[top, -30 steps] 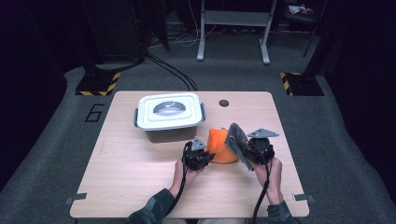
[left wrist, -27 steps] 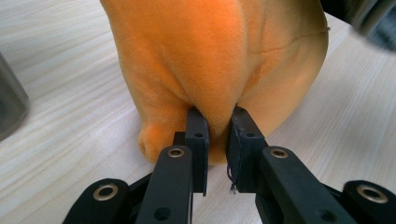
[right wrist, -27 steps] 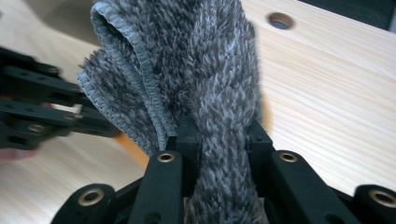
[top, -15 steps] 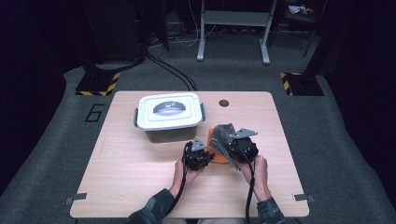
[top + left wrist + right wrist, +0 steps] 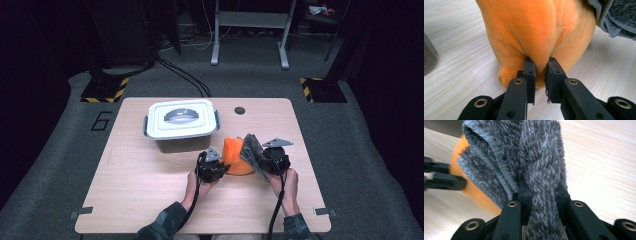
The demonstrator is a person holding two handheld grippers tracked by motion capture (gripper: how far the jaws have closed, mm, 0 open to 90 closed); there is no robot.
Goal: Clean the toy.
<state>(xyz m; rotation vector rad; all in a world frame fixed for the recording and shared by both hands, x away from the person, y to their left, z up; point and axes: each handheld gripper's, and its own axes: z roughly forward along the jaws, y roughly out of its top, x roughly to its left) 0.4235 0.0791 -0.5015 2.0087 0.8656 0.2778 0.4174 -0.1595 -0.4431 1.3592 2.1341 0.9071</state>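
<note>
**Orange plush getting a wipe-down, both grippers busy**

So the person had the left gripper [image 5: 212, 169] clamped on a pinch of the orange plush toy [image 5: 236, 157], jaws squeezed onto a fold of fabric low on its body. That looked like an anchor grip, holding the toy steady on the table [image 5: 150, 190] so it wouldn't slide or tip. In the left gripper view the plush [image 5: 536, 32] sat upright on the wood, with the pads biting a ridge near its base.

The right gripper [image 5: 272, 161] was clenched on a bunched grey cloth [image 5: 251, 149], which lay against the right side of the toy. In the right gripper view the cloth [image 5: 531, 157] fanned out past the jaws, hemmed edge toward the orange. Probably meant for wiping or covering the plush, judging by how it was pressed up to it.

Room-wise, the toy stood right of centre and toward the near side. The white lidded box [image 5: 181, 122] was just beyond and to the left, near but apart, so swinging the cloth that way was tighter. Bare table lay to the right and toward the person, and the edge there was well off.
</note>
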